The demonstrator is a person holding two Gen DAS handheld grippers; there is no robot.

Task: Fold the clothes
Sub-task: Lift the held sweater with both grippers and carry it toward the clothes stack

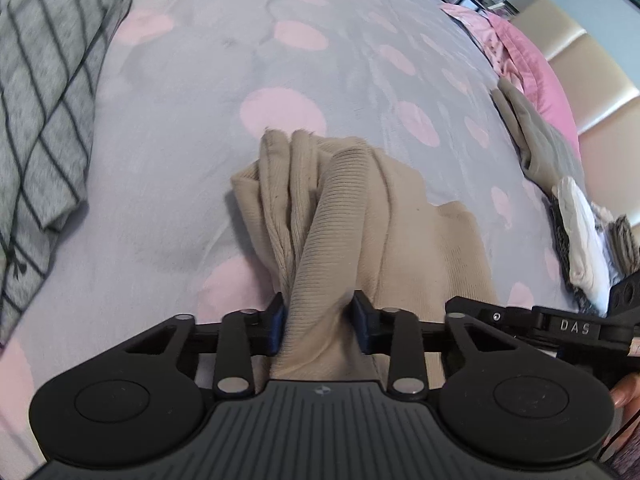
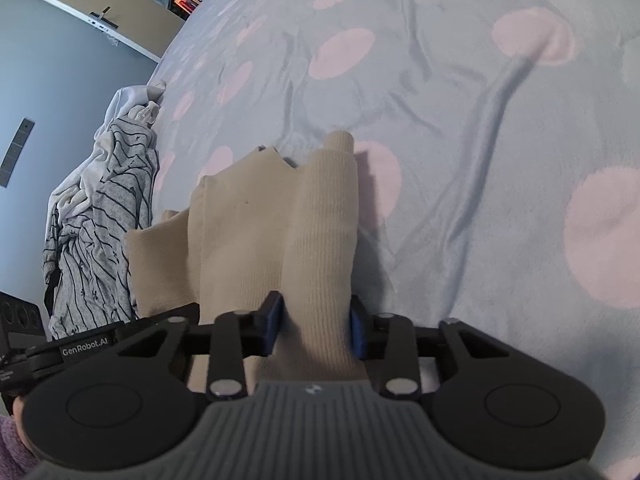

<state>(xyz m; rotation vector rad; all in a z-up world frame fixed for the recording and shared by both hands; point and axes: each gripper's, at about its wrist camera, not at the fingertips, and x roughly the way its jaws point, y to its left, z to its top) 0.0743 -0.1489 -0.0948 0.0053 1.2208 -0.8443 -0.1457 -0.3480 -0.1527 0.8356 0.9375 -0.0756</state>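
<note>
A beige ribbed garment (image 1: 344, 200) hangs bunched over the grey bedspread with pink dots (image 1: 200, 80). My left gripper (image 1: 320, 324) is shut on a gathered fold of it, the cloth filling the gap between the blue pads. In the right wrist view the same beige garment (image 2: 260, 220) drapes forward, and my right gripper (image 2: 316, 326) is shut on another ribbed fold. The other gripper's black body shows at the right edge of the left view (image 1: 576, 326) and at the left edge of the right view (image 2: 80, 350), so the two are close together.
A grey checked garment (image 1: 44, 100) lies at the left. A taupe garment (image 1: 540, 140) and a stack of white and grey clothes (image 1: 584, 240) lie at the right by a pink pillow (image 1: 532, 52). A grey striped and white pile (image 2: 100, 208) sits at the bed edge.
</note>
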